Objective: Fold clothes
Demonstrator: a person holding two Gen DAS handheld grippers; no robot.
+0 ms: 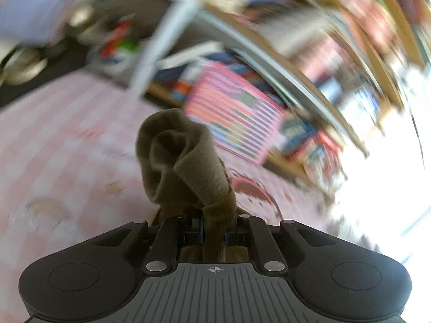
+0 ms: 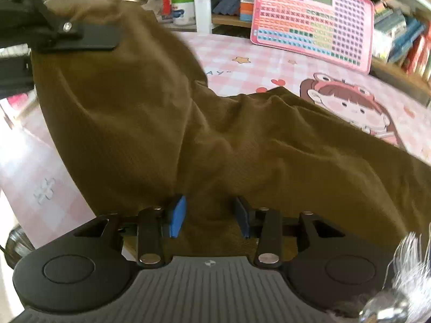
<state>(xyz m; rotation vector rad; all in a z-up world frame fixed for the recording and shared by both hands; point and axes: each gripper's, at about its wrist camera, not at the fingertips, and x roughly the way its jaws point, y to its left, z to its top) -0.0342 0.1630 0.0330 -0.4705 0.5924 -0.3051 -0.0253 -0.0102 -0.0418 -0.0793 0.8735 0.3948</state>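
An olive-brown garment (image 2: 167,123) hangs lifted over a pink checked cloth surface (image 2: 242,56). My left gripper (image 1: 212,235) is shut on a bunched fold of the garment (image 1: 183,161), which sticks up in front of its fingers. In the right wrist view the left gripper (image 2: 80,37) shows at the upper left, holding the garment's top edge. My right gripper (image 2: 210,219) has its blue pads (image 2: 177,216) spread apart, with garment fabric lying between them, unpinched. The garment's right part drapes down across the surface.
A pink periodic-table board (image 2: 312,18) leans at the back of the surface. Shelves with books (image 2: 398,32) stand at the right. Cups and jars (image 2: 183,8) sit behind. A white tassel (image 2: 406,263) is at the lower right. The left wrist view is motion-blurred.
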